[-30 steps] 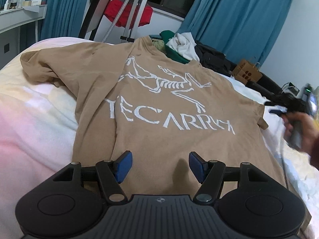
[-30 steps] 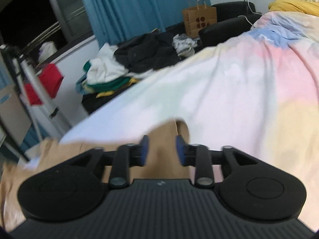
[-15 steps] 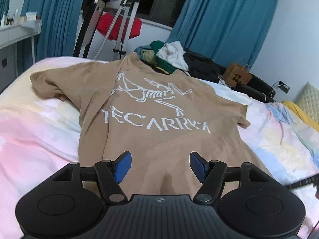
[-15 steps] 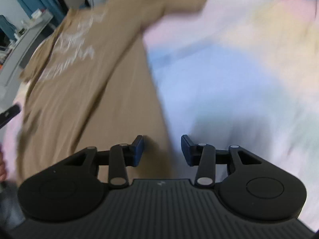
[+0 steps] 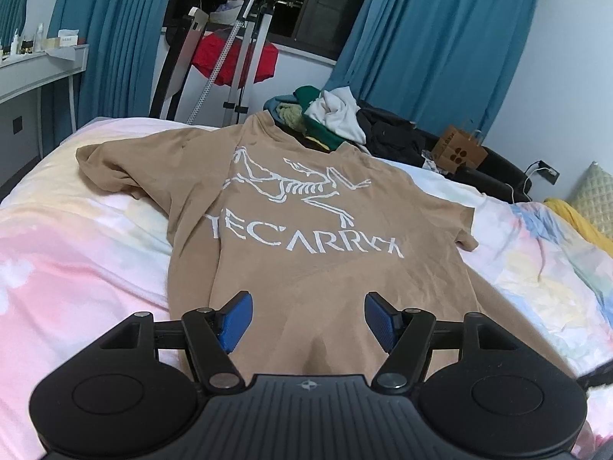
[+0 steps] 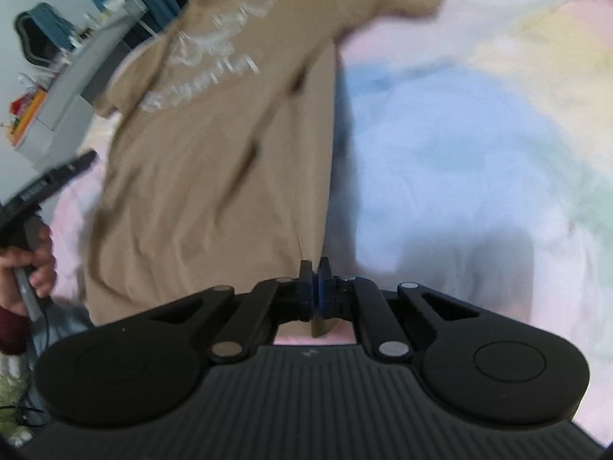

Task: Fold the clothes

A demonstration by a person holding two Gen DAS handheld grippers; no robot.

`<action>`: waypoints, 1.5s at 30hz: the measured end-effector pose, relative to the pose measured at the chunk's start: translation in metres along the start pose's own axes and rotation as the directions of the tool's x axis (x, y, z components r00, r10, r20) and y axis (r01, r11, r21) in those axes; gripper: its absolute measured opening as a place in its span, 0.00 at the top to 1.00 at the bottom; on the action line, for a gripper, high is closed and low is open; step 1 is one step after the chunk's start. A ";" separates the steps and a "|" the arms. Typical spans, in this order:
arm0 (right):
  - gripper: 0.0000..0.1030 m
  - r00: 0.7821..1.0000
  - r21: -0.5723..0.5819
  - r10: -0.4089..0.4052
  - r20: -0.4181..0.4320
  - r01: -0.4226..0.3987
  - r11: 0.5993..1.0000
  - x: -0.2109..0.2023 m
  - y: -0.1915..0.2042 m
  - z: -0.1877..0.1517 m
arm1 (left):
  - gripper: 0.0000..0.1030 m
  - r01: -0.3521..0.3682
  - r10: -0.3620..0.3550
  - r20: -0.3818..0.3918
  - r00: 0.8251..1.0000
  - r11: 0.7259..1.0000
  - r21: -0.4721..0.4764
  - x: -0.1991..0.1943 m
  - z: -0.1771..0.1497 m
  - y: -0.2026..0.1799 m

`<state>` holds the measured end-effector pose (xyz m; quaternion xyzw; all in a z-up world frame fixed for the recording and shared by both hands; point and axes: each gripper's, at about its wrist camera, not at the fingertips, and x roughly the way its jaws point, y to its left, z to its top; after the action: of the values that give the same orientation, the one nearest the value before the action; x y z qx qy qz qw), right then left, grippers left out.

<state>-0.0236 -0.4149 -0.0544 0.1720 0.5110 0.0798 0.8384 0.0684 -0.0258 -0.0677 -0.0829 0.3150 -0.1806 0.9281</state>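
A tan T-shirt [image 5: 306, 207] with a white skeleton print and lettering lies spread flat on the pastel bedspread [image 5: 76, 253]. My left gripper [image 5: 308, 320] hovers open over the shirt's hem, blue pads wide apart with nothing between them. In the right wrist view the same T-shirt [image 6: 214, 145] stretches away, blurred, and my right gripper [image 6: 316, 287] is shut on its bottom right hem corner. The left gripper [image 6: 49, 184] and the hand holding it show at the left edge of that view.
A pile of clothes [image 5: 329, 119] and dark garments [image 5: 394, 134] sit beyond the bed's far edge, near a paper bag [image 5: 458, 153]. A drying rack with a red cloth [image 5: 233, 57] stands by blue curtains [image 5: 429, 46]. A white desk [image 5: 34, 73] is at left, pillows [image 5: 590, 199] at right.
My right gripper swung from the sleeve area down to the hem and has shut on its corner. My left gripper stayed open and rose slightly, showing more of the room.
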 end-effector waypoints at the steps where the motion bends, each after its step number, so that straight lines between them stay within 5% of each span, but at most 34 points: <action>1: 0.95 1.000 0.011 -0.001 -0.004 0.001 1.000 0.002 -0.003 -0.002 | 0.35 0.000 0.000 -0.004 1.000 1.000 0.000 0.000 0.000 0.000; 5: 0.92 1.000 0.056 -0.002 -0.019 0.003 0.998 0.009 -0.014 -0.011 | 0.35 0.002 -0.002 -0.013 1.000 1.000 0.001 0.002 -0.002 -0.001; 10: 0.85 0.997 0.176 0.033 0.076 -0.046 0.983 -0.008 -0.031 0.014 | 0.33 0.002 -0.002 -0.013 1.000 1.000 -0.005 0.006 -0.002 -0.001; 14: 0.29 0.974 0.213 0.074 0.215 -0.120 0.970 -0.008 -0.036 0.053 | 0.32 0.018 -0.019 -0.019 1.000 0.999 -0.047 0.015 0.000 0.002; 19: 0.29 0.907 0.317 0.046 0.419 -0.193 0.929 0.049 -0.047 0.116 | 0.32 0.009 -0.010 -0.007 1.000 0.996 -0.086 0.033 0.005 0.005; 25: 0.28 0.856 0.611 -0.052 0.514 -0.324 0.722 0.166 -0.092 0.183 | 0.32 -0.009 0.010 0.005 1.000 0.993 -0.118 0.057 0.013 0.018; 26: 0.28 0.840 0.615 -0.071 0.538 -0.333 0.715 0.180 -0.097 0.193 | 0.32 -0.009 0.011 0.010 1.000 0.992 -0.123 0.061 0.015 0.021; 29: 0.16 0.746 0.554 -0.122 0.655 -0.363 0.749 0.198 -0.100 0.218 | 0.32 0.003 0.001 0.029 1.000 0.990 -0.141 0.072 0.020 0.028; 32: 0.17 0.684 0.518 -0.185 0.706 -0.321 0.793 0.208 -0.104 0.247 | 0.32 0.031 -0.025 0.036 0.999 0.986 -0.166 0.080 0.023 0.036; 34: 0.23 0.679 0.518 -0.225 0.699 -0.264 0.814 0.214 -0.107 0.264 | 0.32 0.051 -0.047 0.027 0.999 0.982 -0.180 0.087 0.024 0.040; 35: 0.39 0.679 0.519 -0.246 0.691 -0.230 0.823 0.218 -0.107 0.273 | 0.32 0.060 -0.057 0.019 0.998 0.981 -0.183 0.091 0.024 0.041; 36: 0.73 0.696 0.530 -0.282 0.660 -0.165 0.832 0.219 -0.105 0.280 | 0.32 0.065 -0.064 0.008 0.998 0.982 -0.179 0.094 0.025 0.041; 37: 0.89 0.708 0.535 -0.319 0.631 -0.099 0.839 0.221 -0.102 0.287 | 0.32 0.065 -0.066 0.001 0.998 0.982 -0.175 0.097 0.024 0.042; 39: 0.93 0.695 0.512 -0.383 0.609 0.024 0.859 0.219 -0.088 0.295 | 0.32 0.059 -0.060 -0.002 0.998 0.983 -0.172 0.099 0.025 0.043; 42: 0.93 0.605 0.384 -0.407 0.684 0.174 0.907 0.205 -0.046 0.296 | 0.32 0.051 -0.049 0.013 0.999 0.985 -0.164 0.094 0.026 0.043; 45: 0.93 0.520 0.221 -0.382 0.764 0.345 0.912 0.197 0.015 0.298 | 0.32 0.041 -0.034 0.051 0.998 0.989 -0.140 0.082 0.028 0.039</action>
<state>0.3323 -0.4020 -0.0871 0.0958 0.1111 -0.1920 0.9704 0.1572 -0.0204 -0.1014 -0.1585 0.3030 -0.1732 0.9236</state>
